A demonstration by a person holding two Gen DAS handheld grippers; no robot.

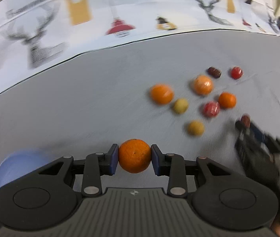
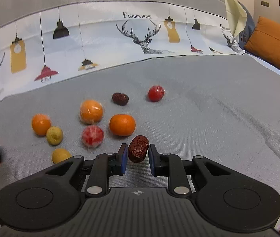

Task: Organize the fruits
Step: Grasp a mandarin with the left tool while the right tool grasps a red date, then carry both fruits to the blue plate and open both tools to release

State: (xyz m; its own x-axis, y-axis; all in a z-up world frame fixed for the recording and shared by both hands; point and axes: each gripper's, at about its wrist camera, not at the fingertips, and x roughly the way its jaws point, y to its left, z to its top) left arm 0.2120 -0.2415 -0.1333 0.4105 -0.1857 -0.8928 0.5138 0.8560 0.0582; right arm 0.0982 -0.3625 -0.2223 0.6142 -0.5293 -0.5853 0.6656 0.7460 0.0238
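Note:
My left gripper [image 1: 134, 156] is shut on an orange [image 1: 134, 155], held above the grey cloth. My right gripper [image 2: 138, 152] is shut on a dark red date [image 2: 138, 148]; it also shows in the left wrist view [image 1: 245, 120] at the right. Loose fruit lies on the cloth: several oranges [image 2: 122, 124] [image 2: 91, 111] [image 2: 40, 124], two red wrapped fruits [image 2: 92, 136] [image 2: 155, 93], two yellow fruits [image 2: 54, 135] [image 2: 61, 155] and another date [image 2: 120, 98].
A blue bowl [image 1: 15, 167] sits low at the left, beside my left gripper. A printed white cloth [image 2: 100, 39] with deer and lamps runs along the far edge. An orange cushion [image 2: 274, 43] lies at the far right.

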